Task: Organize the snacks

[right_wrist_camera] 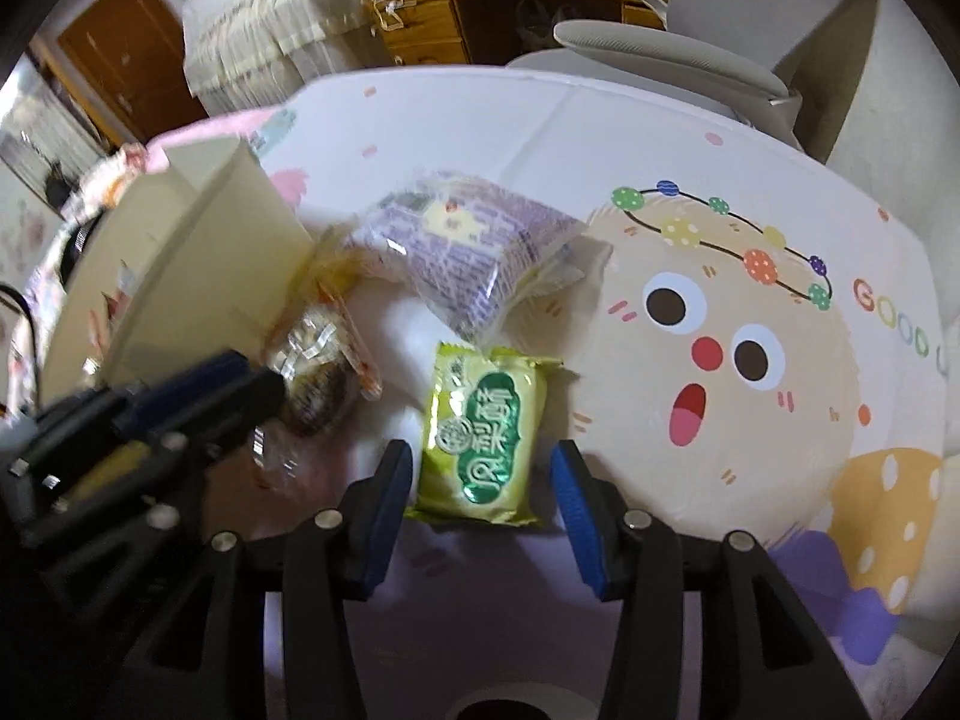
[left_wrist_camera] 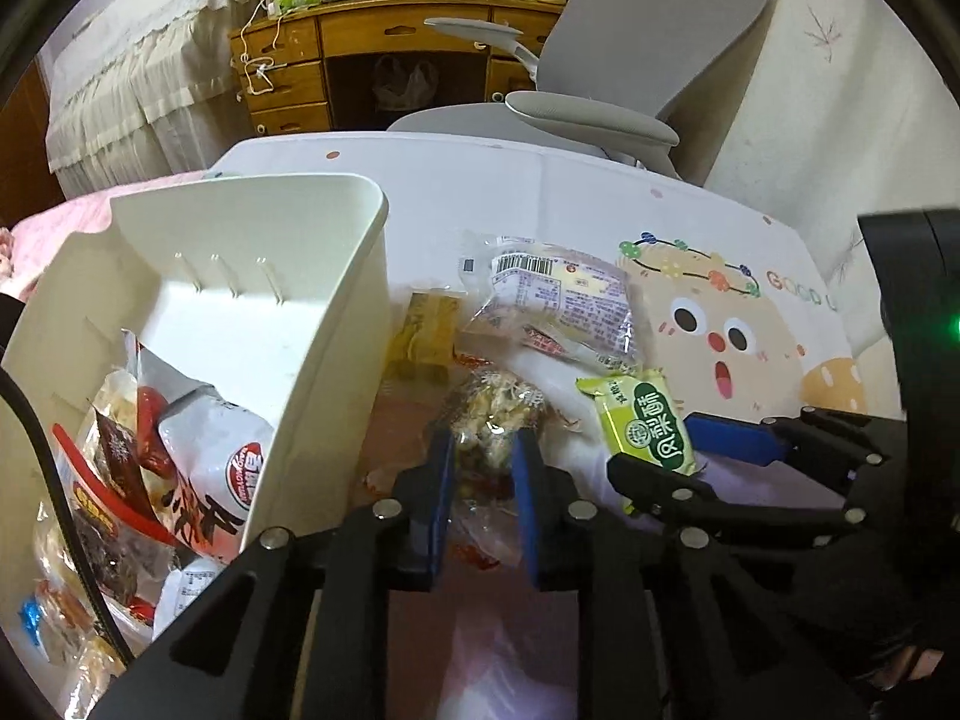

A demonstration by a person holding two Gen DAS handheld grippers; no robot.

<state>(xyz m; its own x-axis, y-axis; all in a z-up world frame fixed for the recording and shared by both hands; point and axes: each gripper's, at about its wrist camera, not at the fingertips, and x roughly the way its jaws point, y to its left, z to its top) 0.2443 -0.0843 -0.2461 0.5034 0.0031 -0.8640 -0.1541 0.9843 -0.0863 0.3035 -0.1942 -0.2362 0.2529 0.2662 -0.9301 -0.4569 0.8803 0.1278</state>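
Clear nut-snack pkt (left_wrist_camera: 492, 426): crinkled, pinched upright at 6 o'clock, just R of white bin (left_wrist_camera: 336, 324). Bin half full of pkts. Green pastry pkt (right_wrist_camera: 477, 438) flat on mat, 4 o'clock of nut pkt. Purple-print pkt (right_wrist_camera: 462, 246) tilted at 12.

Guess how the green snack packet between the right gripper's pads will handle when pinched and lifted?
Probably light and fairly stiff: the green snack packet lies flat and looks like one small wrapped cake. Its glossy film may slip between the right gripper's pads. The crimped ends look floppy, so pinching the body seems safer.
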